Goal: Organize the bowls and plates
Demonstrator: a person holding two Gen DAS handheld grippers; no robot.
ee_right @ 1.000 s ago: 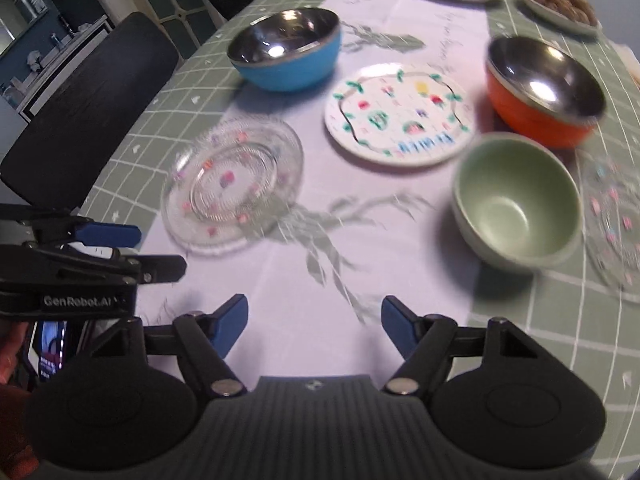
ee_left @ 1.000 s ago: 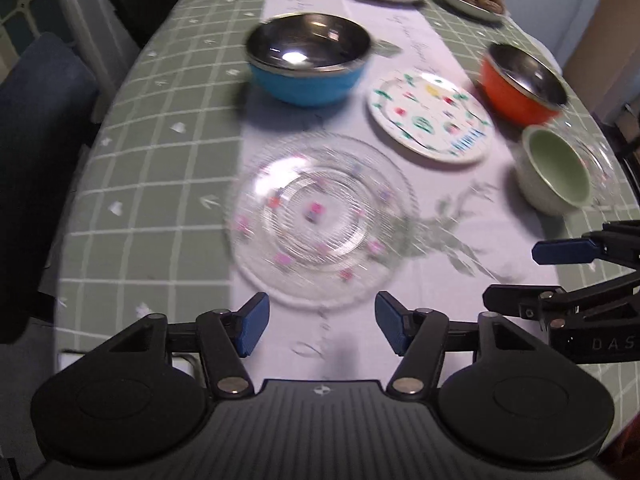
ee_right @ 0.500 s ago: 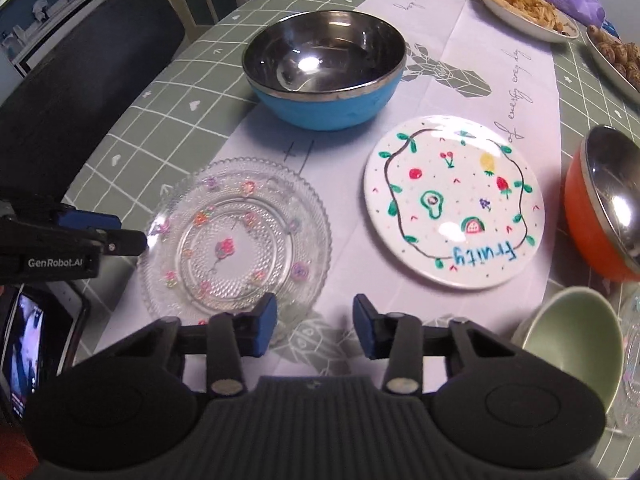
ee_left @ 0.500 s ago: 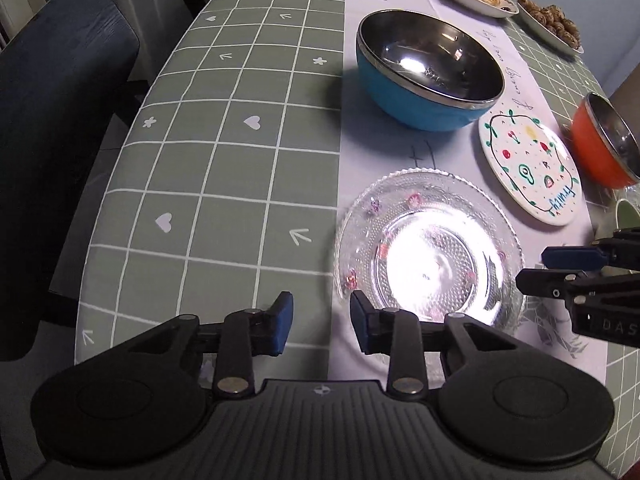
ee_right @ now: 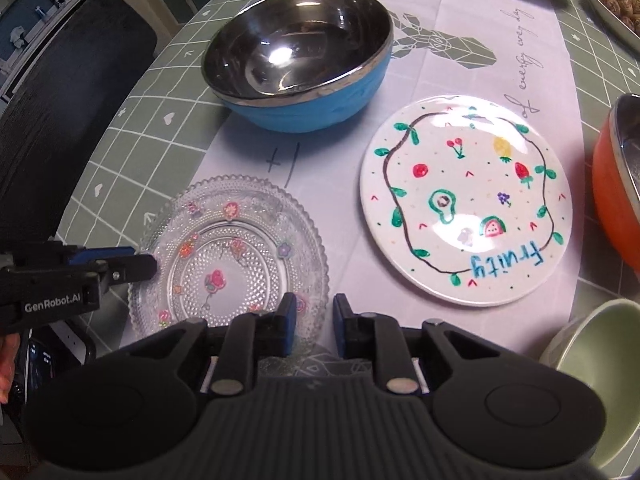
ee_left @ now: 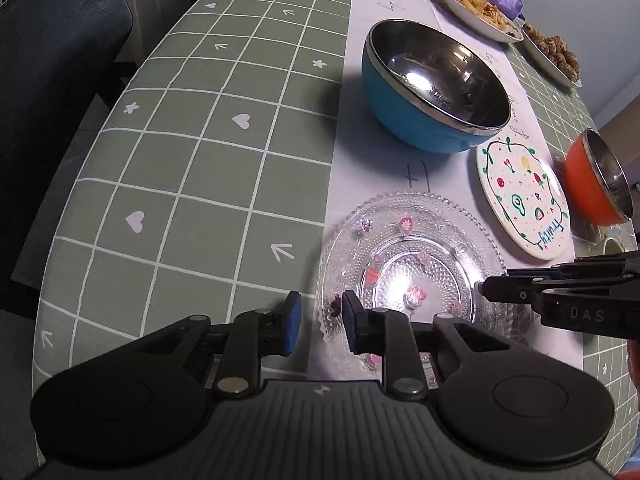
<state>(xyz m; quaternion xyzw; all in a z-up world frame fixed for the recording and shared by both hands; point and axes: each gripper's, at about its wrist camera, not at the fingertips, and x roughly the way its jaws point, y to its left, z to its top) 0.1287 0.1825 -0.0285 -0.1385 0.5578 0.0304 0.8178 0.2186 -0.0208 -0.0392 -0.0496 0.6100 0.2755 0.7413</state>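
Jaws of left gripper (ee_left: 316,326) and right gripper (ee_right: 314,326) narrower than a second ago, part-open, empty, flanking glass plate (ee_right: 236,256) at 9 and 5 o'clock.

A green checked tablecloth (ee_left: 208,168) printed with white hearts and arrows covers the table, with a white lettered runner (ee_right: 472,20) down its middle. At the far end sit two dishes of food (ee_left: 480,6). A dark chair (ee_left: 52,60) stands by the table's left edge.
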